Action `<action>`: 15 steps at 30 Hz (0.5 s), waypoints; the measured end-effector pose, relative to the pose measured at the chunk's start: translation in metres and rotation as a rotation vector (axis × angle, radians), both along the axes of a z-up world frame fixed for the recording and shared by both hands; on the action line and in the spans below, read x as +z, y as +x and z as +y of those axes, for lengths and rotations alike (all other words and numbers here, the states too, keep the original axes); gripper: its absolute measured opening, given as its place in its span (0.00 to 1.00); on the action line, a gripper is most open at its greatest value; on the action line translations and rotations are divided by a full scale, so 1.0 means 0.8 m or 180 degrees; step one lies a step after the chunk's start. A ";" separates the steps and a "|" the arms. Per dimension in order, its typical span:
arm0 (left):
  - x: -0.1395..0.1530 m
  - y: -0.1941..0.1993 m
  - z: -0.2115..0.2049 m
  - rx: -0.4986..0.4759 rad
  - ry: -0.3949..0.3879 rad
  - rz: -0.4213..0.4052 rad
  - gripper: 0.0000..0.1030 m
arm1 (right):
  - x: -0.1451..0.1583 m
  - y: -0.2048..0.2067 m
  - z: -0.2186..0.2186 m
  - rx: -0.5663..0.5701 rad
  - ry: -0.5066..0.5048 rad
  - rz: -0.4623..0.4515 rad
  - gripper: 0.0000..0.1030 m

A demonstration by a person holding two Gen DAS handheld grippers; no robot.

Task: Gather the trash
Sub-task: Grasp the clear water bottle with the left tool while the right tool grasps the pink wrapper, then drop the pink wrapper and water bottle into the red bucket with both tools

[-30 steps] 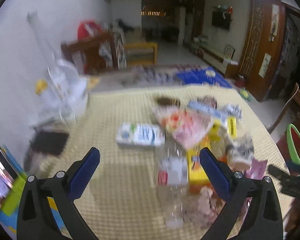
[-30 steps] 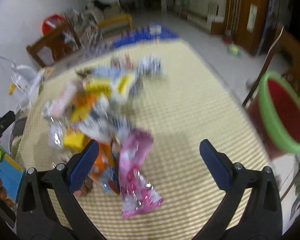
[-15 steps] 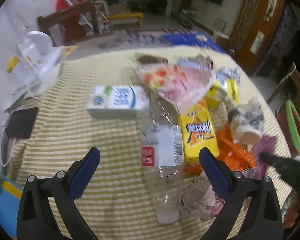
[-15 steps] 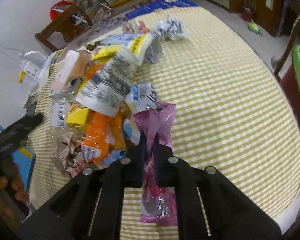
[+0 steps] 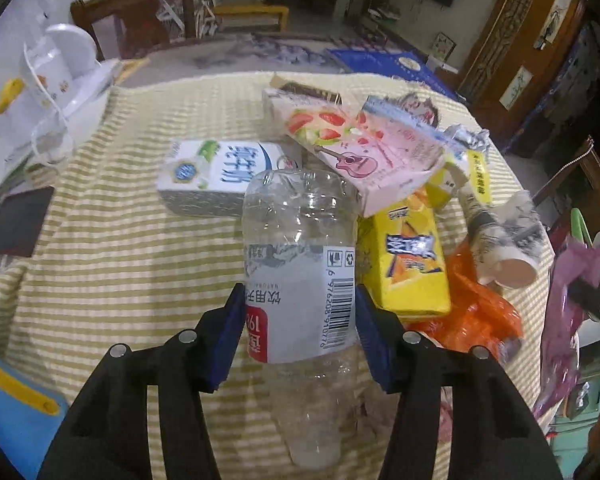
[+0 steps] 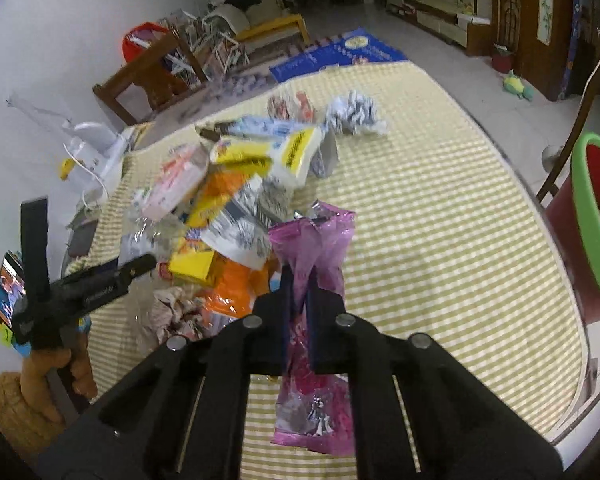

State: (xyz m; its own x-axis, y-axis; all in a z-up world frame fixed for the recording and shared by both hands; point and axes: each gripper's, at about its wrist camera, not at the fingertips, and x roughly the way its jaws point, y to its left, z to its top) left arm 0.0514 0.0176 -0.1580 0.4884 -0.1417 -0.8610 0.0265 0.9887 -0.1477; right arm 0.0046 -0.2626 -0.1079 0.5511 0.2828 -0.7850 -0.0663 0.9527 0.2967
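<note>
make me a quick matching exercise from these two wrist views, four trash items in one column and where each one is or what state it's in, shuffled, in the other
Things:
1. clear plastic bottle
2. pink wrapper
3. white milk carton
4. red bin with green rim

Places or states:
A. standing off the table's right edge
B. lying on the checked cloth just beyond the bottle
C. pinched in the right gripper
D. between the blue pads of the left gripper

Pairs: 1-D, 2-C, 3-B, 4-A
</note>
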 end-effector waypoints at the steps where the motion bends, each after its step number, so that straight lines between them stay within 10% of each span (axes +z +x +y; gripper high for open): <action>1: 0.009 -0.006 0.000 -0.0005 0.0005 -0.0050 0.49 | 0.003 -0.001 -0.001 -0.0014 0.0002 -0.0029 0.07; 15: 0.135 -0.033 -0.125 -0.0652 -0.0053 -0.0841 0.49 | 0.060 -0.005 -0.097 -0.0338 -0.0049 -0.0433 0.07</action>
State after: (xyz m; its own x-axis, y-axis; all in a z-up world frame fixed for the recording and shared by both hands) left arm 0.0250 -0.0826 -0.0497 0.6544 -0.2730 -0.7052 0.2641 0.9563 -0.1252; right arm 0.0007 -0.3398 -0.0596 0.6786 0.2060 -0.7050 -0.0037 0.9608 0.2772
